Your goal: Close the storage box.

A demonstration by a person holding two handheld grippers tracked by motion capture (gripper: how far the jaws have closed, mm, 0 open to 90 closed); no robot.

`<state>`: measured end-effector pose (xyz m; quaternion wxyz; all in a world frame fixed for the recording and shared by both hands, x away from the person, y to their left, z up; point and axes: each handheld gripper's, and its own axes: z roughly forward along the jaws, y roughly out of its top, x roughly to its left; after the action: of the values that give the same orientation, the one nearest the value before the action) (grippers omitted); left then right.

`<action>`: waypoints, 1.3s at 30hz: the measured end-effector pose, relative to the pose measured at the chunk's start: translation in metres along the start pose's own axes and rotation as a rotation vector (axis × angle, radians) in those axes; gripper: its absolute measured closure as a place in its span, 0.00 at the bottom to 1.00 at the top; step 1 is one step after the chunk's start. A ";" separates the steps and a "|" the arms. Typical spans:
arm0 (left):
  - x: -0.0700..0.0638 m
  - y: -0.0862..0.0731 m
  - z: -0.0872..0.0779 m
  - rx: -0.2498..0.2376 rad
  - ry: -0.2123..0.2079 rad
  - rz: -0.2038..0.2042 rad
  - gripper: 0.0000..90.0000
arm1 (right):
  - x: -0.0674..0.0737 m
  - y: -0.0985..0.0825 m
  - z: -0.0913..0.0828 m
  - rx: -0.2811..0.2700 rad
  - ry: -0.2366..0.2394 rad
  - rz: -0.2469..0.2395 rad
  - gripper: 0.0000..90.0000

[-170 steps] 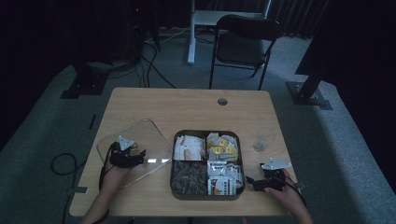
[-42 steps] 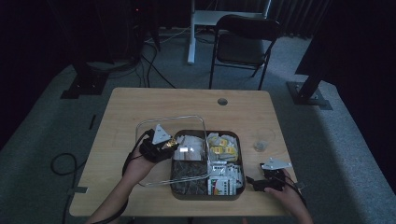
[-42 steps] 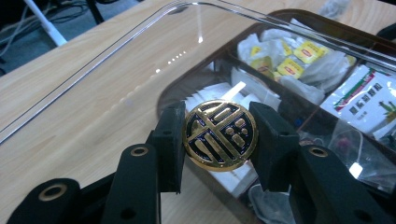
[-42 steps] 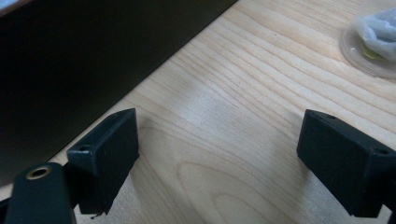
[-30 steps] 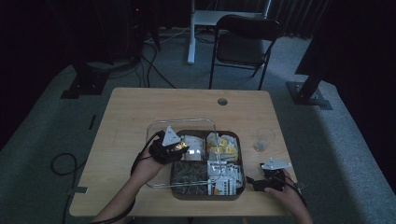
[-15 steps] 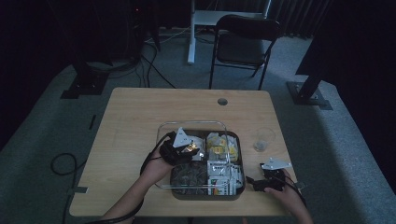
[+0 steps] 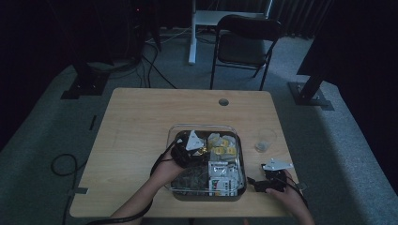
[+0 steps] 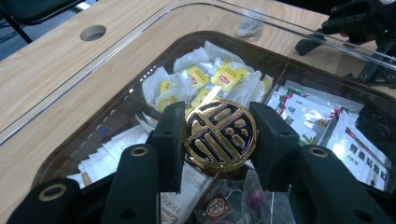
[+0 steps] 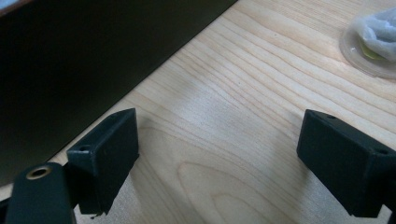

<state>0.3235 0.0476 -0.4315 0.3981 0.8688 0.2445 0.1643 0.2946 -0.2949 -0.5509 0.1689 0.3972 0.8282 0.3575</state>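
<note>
**Lid held over the tea box by its round knob**

The wooden bench (image 7: 141, 122) carried everything, with a dark chair (image 7: 244, 42) standing beyond its far edge at twelve o'clock. Toward the near side of the bench sat a dark compartment box (image 7: 206, 193) filled with tea packets: yellow-tagged bags (image 8: 210, 77) in the far section, white printed sachets (image 8: 359, 149) beside them. Over the box lay a clear lid (image 7: 206, 129), roughly square with no marked long axis, its edges lying close to the box's outline in the high view. Whether it rested on the rim or hung just above could not be told.

The left hand-held gripper (image 8: 219, 137) was clamped on the lid's round black-and-gold knob (image 8: 220, 135), one jaw pressing each side of it, directly above the box's middle. The lid was therefore in the left hand, and the box lay straight below that gripper; the coming move, judged from this, was most likely a plain lowering or small squaring of the lid on the rim.

The right hand-held gripper (image 7: 273, 177) rested at about three o'clock of the box, near its dark wall, jaws spread wide over bare wood and grasping nothing. A small clear cup (image 7: 265, 139) stood at one o'clock from it, well apart from the box.
</note>
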 end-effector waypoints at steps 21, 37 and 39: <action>-0.009 -0.010 0.032 0.050 -0.021 0.002 0.65 | 0.000 0.000 0.000 0.000 0.000 0.000 0.14; -0.010 -0.015 0.044 0.060 -0.022 0.002 0.65 | 0.000 0.000 0.000 0.002 0.001 0.000 0.14; -0.010 -0.015 0.044 0.056 -0.023 0.002 0.65 | 0.000 0.000 0.000 0.002 0.001 -0.001 0.14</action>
<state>0.3320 0.0236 -0.4716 0.3760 0.8817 0.2436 0.1476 0.2945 -0.2950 -0.5509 0.1684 0.3970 0.8287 0.3569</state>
